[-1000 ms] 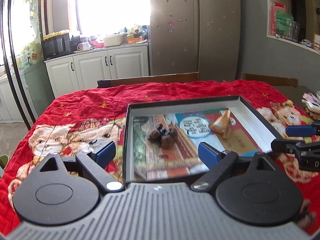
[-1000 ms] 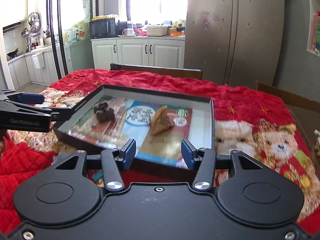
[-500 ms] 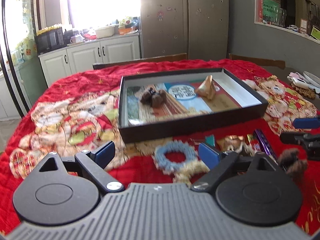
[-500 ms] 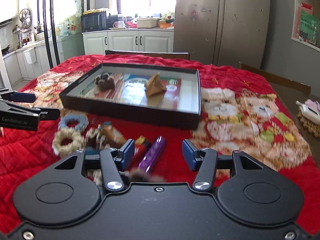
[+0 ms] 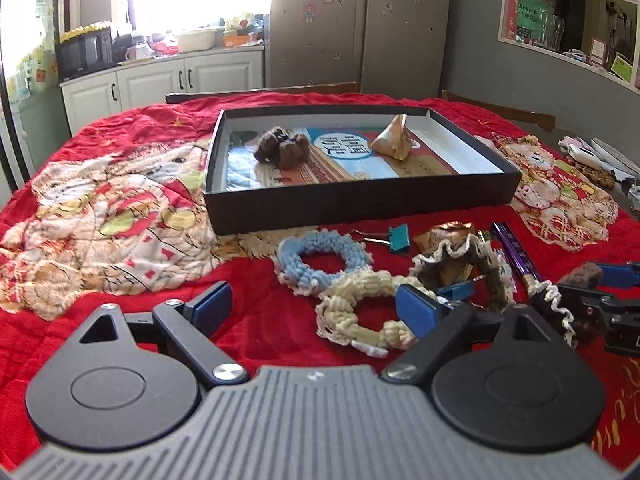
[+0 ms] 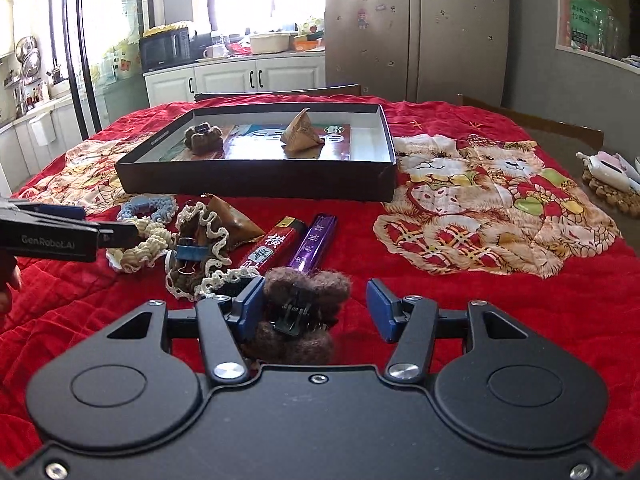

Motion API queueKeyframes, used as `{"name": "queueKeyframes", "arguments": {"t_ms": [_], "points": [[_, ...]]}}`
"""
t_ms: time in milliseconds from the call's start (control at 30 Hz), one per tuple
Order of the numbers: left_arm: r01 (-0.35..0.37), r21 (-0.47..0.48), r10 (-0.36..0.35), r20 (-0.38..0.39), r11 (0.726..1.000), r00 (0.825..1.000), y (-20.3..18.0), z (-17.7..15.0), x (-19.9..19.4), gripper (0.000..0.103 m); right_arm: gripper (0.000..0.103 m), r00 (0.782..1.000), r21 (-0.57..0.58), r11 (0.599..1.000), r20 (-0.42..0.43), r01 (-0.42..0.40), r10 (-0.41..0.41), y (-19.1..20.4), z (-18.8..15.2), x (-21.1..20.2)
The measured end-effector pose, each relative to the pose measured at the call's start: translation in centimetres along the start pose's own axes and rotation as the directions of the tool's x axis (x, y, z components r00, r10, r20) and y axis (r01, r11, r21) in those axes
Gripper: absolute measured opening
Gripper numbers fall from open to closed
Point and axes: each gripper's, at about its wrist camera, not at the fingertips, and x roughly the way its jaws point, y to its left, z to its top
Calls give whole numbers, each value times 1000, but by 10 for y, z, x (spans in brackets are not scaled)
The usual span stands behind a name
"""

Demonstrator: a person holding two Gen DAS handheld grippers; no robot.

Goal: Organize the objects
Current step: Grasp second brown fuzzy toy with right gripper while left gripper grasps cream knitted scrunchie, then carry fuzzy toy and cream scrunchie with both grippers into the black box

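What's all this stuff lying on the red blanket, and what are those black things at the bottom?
Box: 1, black, shallow, open, middle of the blanket.
Fuzzy hair clip: 2, brown; one in the box, one between the right tongs' fingers.
Wrapped pyramid packet: 2, gold-brown; one in the box, one in front of it.
Scrunchies: 1 blue, 1 cream, 1 brown with white lace.
Binder clips: 1 teal, 1 blue.
Lighters: 1 red, 1 purple.
Left tongs: black, blue pads, open.
Right tongs: same, open.
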Motion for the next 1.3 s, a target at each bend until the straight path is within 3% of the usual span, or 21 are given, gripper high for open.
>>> {"name": "queueKeyframes", "arguments": {"t_ms": [200, 633, 833, 1000, 1300], "points": [[10, 0, -10, -16, 1000, 1000, -1, -5, 7, 86, 52, 1000, 23, 1000, 4, -5, 5, -3, -4, 2], [36, -12, -36, -33, 999, 999, -1, -7, 9, 71, 38, 999, 41, 999, -7, -34, 35, -4, -8, 5], [51, -14, -51, -36, 999, 998, -1, -7, 9, 54, 35, 999, 42, 999, -5, -34, 35, -4, -8, 4], [62, -15, -62, -40, 998, 997, -1, -7, 8, 31, 35, 999, 42, 998, 2, -36, 36, -3, -7, 3], [84, -30, -85, -39, 996, 996, 1, -7, 6, 21, 35, 999, 32, 999, 26, -37, 36, -2, -7, 0]]}}
